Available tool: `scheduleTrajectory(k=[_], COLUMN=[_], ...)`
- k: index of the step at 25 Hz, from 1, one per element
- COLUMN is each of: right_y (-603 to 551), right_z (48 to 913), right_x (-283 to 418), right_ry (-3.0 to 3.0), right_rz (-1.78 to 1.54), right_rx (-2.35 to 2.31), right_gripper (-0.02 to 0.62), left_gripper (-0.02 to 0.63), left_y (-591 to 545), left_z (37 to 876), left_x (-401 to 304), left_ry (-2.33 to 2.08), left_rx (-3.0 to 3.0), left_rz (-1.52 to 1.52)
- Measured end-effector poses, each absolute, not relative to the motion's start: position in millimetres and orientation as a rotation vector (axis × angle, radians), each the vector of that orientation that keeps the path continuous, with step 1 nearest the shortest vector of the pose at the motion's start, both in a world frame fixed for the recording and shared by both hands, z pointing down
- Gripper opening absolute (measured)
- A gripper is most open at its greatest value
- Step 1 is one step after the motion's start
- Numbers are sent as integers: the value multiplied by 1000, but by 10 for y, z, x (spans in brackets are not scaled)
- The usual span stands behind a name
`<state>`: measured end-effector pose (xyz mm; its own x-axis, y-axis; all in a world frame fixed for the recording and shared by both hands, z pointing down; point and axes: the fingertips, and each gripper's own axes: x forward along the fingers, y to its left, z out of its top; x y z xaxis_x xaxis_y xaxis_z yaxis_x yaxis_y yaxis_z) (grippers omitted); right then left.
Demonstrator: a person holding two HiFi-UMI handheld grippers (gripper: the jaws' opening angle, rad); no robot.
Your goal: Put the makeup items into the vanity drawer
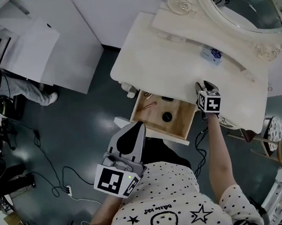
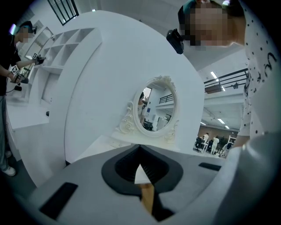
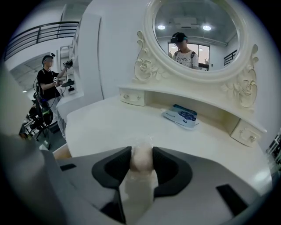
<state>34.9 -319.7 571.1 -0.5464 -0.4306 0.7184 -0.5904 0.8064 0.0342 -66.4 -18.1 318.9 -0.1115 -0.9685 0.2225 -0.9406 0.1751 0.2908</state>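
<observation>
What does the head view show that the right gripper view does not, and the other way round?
Only the head view: the inside of the open drawer with a black round item in it, and the left gripper. Only the right gripper view: a pale rounded item clamped between the right gripper's jaws. Both: the blue-patterned packet on the white tabletop, and the mirror.

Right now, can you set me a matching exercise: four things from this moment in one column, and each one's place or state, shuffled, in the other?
Things:
1. black round item
2. blue-and-white packet
3. pale round-tipped item
4. left gripper

Places or states:
A. shut, nothing in it
B. lying on the vanity top
C. inside the open drawer
D. clamped in the right gripper

Pairs: 1-C, 2-B, 3-D, 4-A.
</observation>
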Motion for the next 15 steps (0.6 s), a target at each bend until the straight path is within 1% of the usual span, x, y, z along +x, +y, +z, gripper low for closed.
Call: scheduleTrajectory(k=[7, 15], right_y=[-3162, -2863], right_z=[5506, 5018], right_x=[363, 349], right_ry=[-2297, -2447], right_rz=[324, 368], right_rx=[780, 798], right_gripper=[149, 144], left_gripper=[-4, -4], left_y=[-192, -156], left_z=[3143, 3128], left_x=[-627, -578], left_ry=[-2106, -2100], left_rx=[1821, 1847], left_rz=[-135, -158])
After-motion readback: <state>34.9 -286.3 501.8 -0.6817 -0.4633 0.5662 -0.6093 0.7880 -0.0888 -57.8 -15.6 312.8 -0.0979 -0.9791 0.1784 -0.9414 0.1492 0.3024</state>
